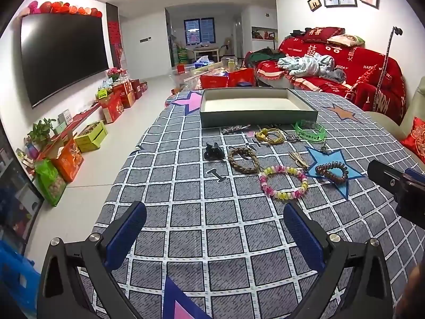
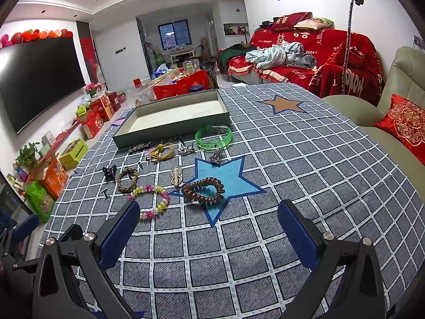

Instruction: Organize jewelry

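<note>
Both grippers, left gripper (image 1: 215,228) and right gripper (image 2: 208,226), hover spread and empty over the checked tabletop (image 2: 292,159). Jewelry lies mid-tabletop before the empty tray (image 2: 170,117). Nearest the right gripper: probably a brown coil bracelet (image 2: 203,190); pinch its rim.

tablecloth (image 2: 279,159): matt woven cloth, grey
box (image 1: 255,118): matt card, pale lining
green wristband (image 2: 213,139): translucent glossy plastic
beaded bracelet (image 1: 284,183): glossy beads
coil hair tie (image 2: 203,190): shiny brown plastic

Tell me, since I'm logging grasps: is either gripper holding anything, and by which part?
Nothing is held: the left gripper and right gripper are both open, nothing between them.
</note>
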Demonstrator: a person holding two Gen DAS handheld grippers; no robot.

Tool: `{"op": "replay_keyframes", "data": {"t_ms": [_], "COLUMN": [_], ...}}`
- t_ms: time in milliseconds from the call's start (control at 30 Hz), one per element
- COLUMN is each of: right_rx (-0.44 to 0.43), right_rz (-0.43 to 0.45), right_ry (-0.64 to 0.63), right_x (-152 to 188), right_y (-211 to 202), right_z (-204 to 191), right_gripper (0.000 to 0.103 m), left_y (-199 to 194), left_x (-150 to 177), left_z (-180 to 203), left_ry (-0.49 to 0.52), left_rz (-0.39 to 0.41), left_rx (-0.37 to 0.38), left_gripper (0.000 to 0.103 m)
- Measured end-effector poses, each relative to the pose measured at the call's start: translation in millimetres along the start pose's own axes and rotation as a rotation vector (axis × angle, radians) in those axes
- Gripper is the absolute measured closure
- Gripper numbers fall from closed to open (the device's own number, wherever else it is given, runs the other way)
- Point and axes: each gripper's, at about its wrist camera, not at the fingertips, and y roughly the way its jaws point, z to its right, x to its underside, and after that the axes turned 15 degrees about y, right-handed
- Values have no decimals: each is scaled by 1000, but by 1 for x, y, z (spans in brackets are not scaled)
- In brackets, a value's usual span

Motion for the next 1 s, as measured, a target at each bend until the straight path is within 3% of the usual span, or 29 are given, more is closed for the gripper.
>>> {"op": "replay_keyframes", "data": {"t_ms": [1000], "right_rx": [1], "right_rz": [-5], "right_ry": [-3], "right_x": [1], "right_y": [5], "right_z": [-1], "right_gripper": [0], "left_y": [8], "left_x": [1], "left_z": [3], "left_ry": [-6], "left_rz": [-24], "left_rx": [-1], "left_gripper": [0]}}
